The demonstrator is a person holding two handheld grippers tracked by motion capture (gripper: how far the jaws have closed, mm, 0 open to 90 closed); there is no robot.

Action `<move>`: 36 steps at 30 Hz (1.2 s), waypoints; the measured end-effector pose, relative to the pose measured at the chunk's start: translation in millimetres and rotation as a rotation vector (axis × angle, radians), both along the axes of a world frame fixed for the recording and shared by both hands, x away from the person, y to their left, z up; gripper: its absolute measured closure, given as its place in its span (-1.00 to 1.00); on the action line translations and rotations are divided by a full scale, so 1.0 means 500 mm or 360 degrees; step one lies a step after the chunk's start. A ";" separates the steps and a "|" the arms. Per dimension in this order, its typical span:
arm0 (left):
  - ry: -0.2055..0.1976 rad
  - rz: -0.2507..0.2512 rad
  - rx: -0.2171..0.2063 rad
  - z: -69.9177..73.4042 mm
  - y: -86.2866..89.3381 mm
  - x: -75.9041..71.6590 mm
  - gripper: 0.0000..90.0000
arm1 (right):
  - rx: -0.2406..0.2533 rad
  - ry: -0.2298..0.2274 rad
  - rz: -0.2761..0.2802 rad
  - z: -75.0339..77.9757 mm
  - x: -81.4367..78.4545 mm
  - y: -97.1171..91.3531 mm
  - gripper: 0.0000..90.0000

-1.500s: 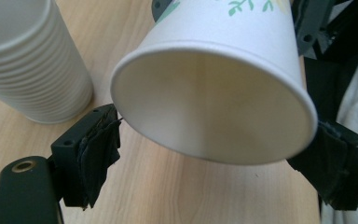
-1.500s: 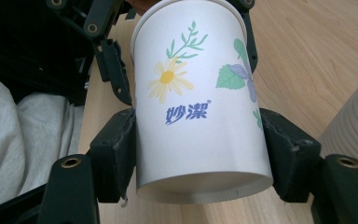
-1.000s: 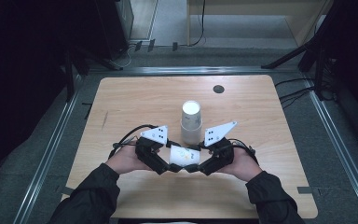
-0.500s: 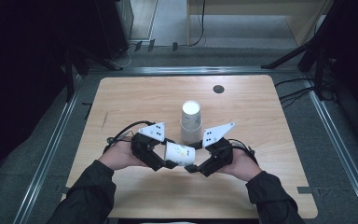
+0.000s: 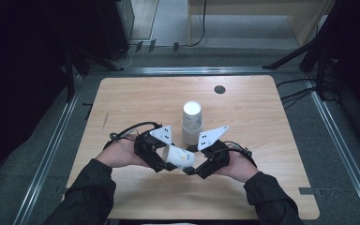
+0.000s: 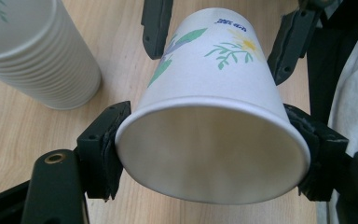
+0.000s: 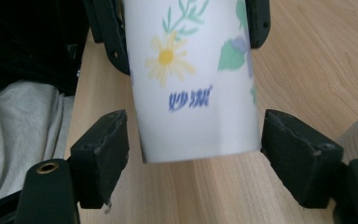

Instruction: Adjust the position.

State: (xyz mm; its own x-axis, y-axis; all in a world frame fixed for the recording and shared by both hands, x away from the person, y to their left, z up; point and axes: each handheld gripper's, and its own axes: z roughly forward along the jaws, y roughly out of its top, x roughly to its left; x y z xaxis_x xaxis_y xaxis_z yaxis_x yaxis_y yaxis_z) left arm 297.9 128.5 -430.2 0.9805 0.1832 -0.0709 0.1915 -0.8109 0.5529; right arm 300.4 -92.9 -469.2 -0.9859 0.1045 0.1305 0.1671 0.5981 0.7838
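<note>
paper, white with a printed flower: one cup (image 6: 209, 116) lies on its side in the air between the two claws, low over the desk (image 5: 136, 98), just in front of the cup stack (image 5: 191, 123). the left claw (image 5: 166, 161) is clenched on its rim end. the right claw (image 5: 192, 169) stands released, jaws flanking the base without touching. to do this well, i'd keep the pinch light so the rim stays round, and close the right jaws squarely on the base. pale wood desk, metal rails, dark room with cables behind.
</note>
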 end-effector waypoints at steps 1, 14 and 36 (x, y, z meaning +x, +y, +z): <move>0.0015 -0.0002 0.0039 -0.004 -0.007 0.002 -0.46 | -0.0008 0.0003 0.0007 -0.001 -0.001 0.001 -0.45; 0.0091 -0.0063 0.0101 -0.019 -0.032 0.000 -0.46 | -0.0113 -0.0011 0.0100 -0.018 -0.010 0.024 -0.27; 0.0068 0.0073 -0.0260 -0.013 0.015 0.008 -0.63 | 0.0024 -0.0012 0.0012 0.008 0.005 -0.015 -0.26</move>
